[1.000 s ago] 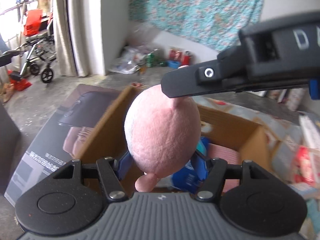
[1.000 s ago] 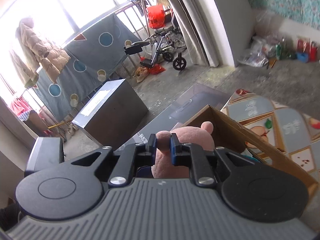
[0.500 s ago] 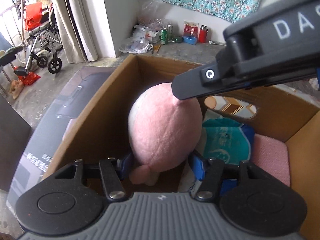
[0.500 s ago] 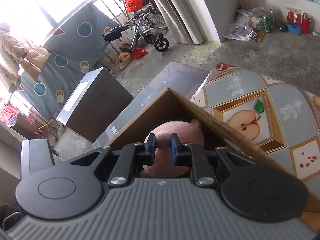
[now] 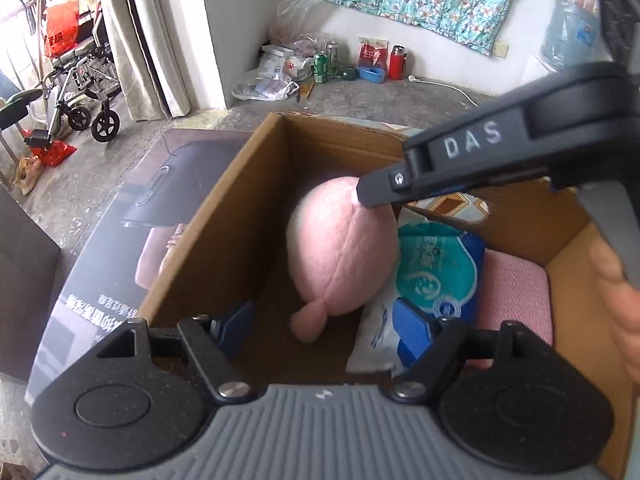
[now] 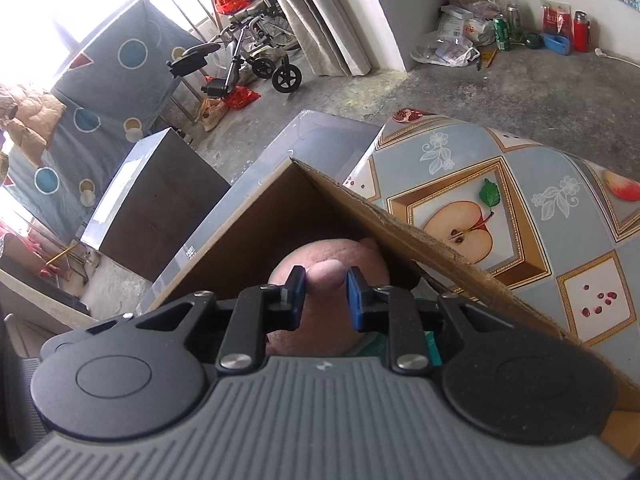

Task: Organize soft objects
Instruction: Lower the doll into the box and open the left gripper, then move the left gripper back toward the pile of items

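A pink plush toy (image 5: 340,252) rests inside the open cardboard box (image 5: 256,168), against a teal and blue tissue pack (image 5: 436,264). My left gripper (image 5: 324,328) is low in the box; its jaws are opening, and its blue pads (image 5: 236,324) stand well clear of the plush. Only the toy's small limb lies between them. From above, a finger of my right gripper (image 5: 384,192) reaches the toy's top. In the right wrist view my right gripper (image 6: 326,300) is opening around the plush's (image 6: 320,252) ear, which sits unsqueezed between the pads.
A pink knitted cloth (image 5: 512,292) lies at the box's right end, where a hand (image 5: 616,292) shows. A large dark printed carton (image 5: 120,240) lies left of the box. A fruit-patterned tablecloth (image 6: 500,184) is beyond the box rim (image 6: 340,196). A wheelchair (image 5: 80,92) stands far left.
Both grippers came down with the plush from above the rim into the box. The left jaws spread off its body. The right jaws parted from their pinch on the ear.
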Available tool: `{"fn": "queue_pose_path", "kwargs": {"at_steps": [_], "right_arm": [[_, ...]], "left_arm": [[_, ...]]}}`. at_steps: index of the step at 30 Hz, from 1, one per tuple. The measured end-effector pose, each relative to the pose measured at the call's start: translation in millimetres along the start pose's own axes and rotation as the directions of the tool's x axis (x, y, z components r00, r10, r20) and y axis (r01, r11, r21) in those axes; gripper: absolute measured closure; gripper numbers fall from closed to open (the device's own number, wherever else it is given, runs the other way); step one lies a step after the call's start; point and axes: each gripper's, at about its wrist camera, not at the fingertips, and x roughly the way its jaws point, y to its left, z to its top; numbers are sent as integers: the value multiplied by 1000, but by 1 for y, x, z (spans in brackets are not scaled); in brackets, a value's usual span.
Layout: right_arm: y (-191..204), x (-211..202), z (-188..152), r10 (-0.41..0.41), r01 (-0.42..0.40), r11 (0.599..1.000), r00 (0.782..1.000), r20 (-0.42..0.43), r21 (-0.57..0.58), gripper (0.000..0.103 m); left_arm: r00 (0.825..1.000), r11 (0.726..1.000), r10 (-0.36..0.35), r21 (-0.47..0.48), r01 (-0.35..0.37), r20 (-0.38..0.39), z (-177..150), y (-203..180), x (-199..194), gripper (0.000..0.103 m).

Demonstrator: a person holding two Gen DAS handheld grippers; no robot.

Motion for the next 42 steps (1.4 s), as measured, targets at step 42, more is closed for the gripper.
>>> {"fn": "queue_pose_path", "kwargs": {"at_steps": [42], "right_arm": [[-63, -425, -488, -437, 224, 818, 842, 318, 530, 38]], "left_arm": [[762, 752, -614, 449, 483, 207, -268, -206, -216, 14]]}}
